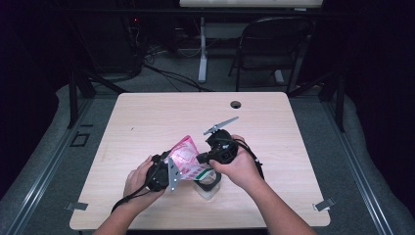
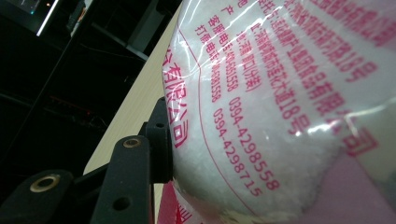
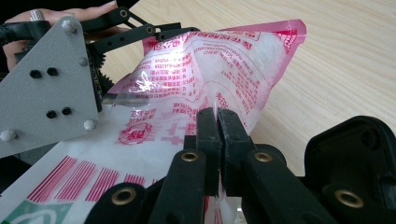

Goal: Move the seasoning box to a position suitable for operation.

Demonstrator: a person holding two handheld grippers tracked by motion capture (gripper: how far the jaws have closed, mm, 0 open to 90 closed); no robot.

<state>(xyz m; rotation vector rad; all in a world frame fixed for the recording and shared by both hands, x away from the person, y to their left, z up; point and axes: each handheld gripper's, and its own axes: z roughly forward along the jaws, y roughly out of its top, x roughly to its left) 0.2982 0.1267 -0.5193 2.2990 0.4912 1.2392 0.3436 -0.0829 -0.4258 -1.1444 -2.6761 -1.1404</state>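
Observation:
A pink-and-white plastic bag (image 1: 185, 155) of white grains hangs tilted over the front middle of the wooden table (image 1: 147, 117), between both hands. My left gripper (image 1: 177, 164) clasps the bag's fat body. In the left gripper view one black finger (image 2: 159, 137) presses into the bag (image 2: 280, 93), which hides the other finger. My right gripper (image 3: 217, 116) is shut, with a thin fold of the bag's clear film (image 3: 215, 100) pinched between its pads. In the high view the right gripper (image 1: 200, 157) meets the bag's right side. A clear container (image 1: 209, 189) stands under the bag.
A cable hole (image 1: 236, 104) lies near the table's far edge. Behind the table are a black chair (image 1: 274, 44) and a white desk leg (image 1: 202, 49). Metal clips (image 1: 77, 206) (image 1: 324, 204) sit at the front corners. The left gripper's grey plate (image 3: 46, 84) is close by the right gripper.

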